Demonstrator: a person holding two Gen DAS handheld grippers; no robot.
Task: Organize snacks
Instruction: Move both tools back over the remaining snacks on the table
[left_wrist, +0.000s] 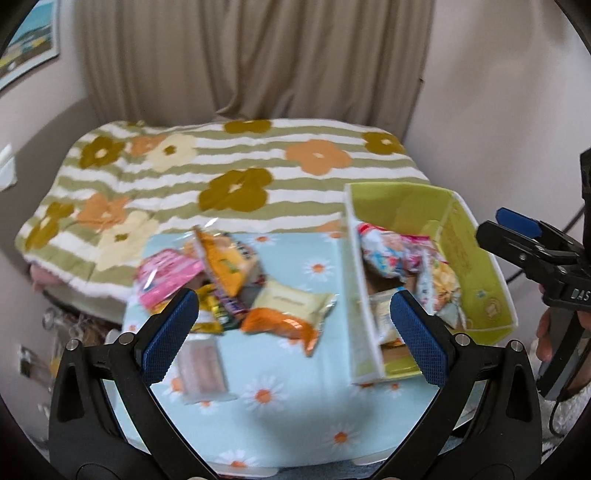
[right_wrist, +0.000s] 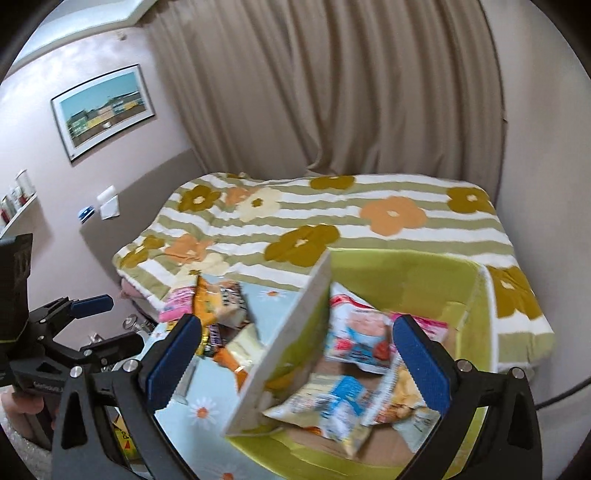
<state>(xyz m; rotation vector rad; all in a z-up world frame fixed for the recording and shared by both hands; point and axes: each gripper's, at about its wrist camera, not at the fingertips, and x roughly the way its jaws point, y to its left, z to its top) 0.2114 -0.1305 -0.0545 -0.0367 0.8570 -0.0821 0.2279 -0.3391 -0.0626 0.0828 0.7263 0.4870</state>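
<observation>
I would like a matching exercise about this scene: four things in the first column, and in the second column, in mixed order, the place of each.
Things:
1. green box
2. pink packet
3. orange packet
4. flowered blanket

Places:
A. on the bed, behind the blue cloth
B. at the left edge of the snack pile
C. at the near side of the pile, toward the camera
D. right of the pile, with snacks inside

Pairs: 1-D, 2-B, 3-C, 4-A

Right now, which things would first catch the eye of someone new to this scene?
The open lime-green cardboard box, on the right of the daisy-print blue cloth, already holds several snack packets. To its left lies a loose heap of bright wrappers, an orange crinkled packet nearest. Both grippers are open and empty.
</observation>
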